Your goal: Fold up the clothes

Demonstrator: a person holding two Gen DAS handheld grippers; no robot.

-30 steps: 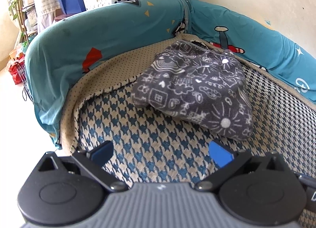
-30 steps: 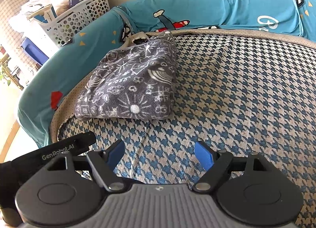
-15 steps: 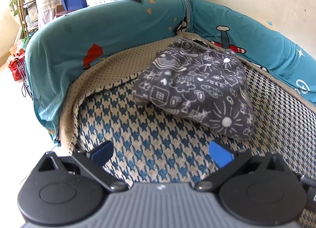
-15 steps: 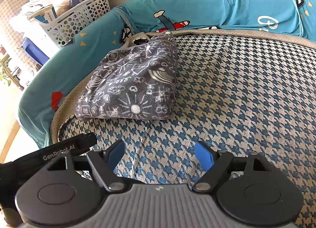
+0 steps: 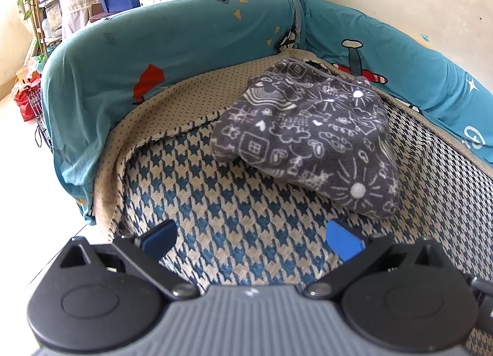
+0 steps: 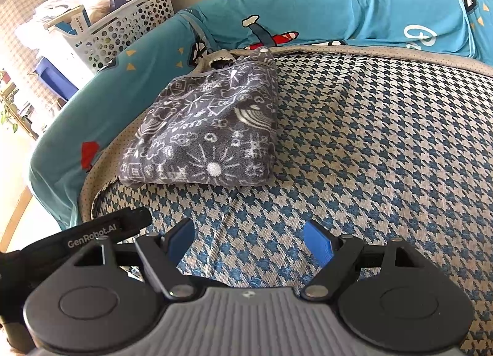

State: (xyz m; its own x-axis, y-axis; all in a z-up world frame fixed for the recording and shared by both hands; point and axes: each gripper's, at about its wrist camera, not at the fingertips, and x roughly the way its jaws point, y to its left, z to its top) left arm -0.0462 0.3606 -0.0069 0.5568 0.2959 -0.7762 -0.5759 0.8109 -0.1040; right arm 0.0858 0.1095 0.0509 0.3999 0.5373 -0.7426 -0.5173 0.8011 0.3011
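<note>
Left wrist view: folded grey fleece garment (image 5: pixel 308 140) w/ white doodle print is being seen lying on blue-beige houndstooth seat cover (image 5: pixel 234 214), near rear corner where teal cushions (image 5: pixel 172 48) are meeting. Left gripper (image 5: pixel 251 237) is being held w/ jaws wide apart, nothing between them, well short of garment. Right wrist view: right gripper (image 6: pixel 249 239) is likewise being held wide, empty, apart from garment (image 6: pixel 209 128). White perforated basket (image 6: pixel 123 32) is being seen behind cushions.
</note>
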